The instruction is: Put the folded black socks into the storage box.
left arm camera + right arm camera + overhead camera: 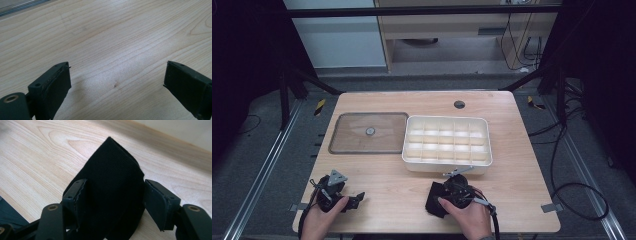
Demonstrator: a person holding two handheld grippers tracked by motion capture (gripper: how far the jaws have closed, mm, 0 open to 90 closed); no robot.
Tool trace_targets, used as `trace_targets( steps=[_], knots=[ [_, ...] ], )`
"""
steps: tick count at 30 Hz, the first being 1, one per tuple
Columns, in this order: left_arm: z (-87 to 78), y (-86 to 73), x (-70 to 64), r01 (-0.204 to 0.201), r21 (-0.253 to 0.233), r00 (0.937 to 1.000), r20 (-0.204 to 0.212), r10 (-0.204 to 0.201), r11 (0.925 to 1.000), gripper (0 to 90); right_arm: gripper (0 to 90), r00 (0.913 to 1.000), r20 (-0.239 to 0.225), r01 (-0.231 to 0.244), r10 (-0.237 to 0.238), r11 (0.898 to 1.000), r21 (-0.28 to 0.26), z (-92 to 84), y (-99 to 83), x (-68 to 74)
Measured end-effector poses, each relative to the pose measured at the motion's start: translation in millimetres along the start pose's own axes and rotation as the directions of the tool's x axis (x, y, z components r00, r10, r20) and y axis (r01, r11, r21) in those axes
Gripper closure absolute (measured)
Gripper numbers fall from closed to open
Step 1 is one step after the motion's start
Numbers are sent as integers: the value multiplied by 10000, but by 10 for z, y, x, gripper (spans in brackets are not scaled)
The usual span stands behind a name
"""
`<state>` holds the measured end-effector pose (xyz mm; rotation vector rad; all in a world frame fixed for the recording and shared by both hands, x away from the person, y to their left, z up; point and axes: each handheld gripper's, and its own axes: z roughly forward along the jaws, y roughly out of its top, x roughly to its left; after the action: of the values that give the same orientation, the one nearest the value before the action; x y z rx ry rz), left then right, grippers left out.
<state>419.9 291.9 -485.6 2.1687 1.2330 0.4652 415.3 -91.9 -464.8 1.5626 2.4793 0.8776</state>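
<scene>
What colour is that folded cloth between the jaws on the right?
Plain black, with a fine woven texture; the cloth shows best in the right gripper view.

In the right gripper view the black cloth runs off the bottom edge, its lower part hidden behind the right tool. In the high view, near the table's front edge, that tool covers much of the cloth. The white tray's compartments are too washed out to read.

Lid: lying left of my tray, on the desk.
Cloth: sitting before the tray, between my right tongs.
</scene>
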Motion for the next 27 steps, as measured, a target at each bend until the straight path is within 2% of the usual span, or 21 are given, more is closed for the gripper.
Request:
trace_targets(
  steps=[13,22,25,27],
  knots=[
    [2,-1,2,-15,47,10000,24,15,10000,68,308,9998,-66,-182,182,9998,55,46,-41,-55],
    [12,1,-8,-58,87,10000,25,58,9999,70,298,9994,-234,-246,249,9996,138,79,-56,-35],
    [10,1,-8,-76,119,10000,39,76,9999,70,313,9992,-308,-240,245,9996,156,86,-55,-34],
    [11,1,-8,-76,117,10000,39,76,9999,70,374,9987,-429,-268,275,9995,176,84,-55,-32]
  ],
)
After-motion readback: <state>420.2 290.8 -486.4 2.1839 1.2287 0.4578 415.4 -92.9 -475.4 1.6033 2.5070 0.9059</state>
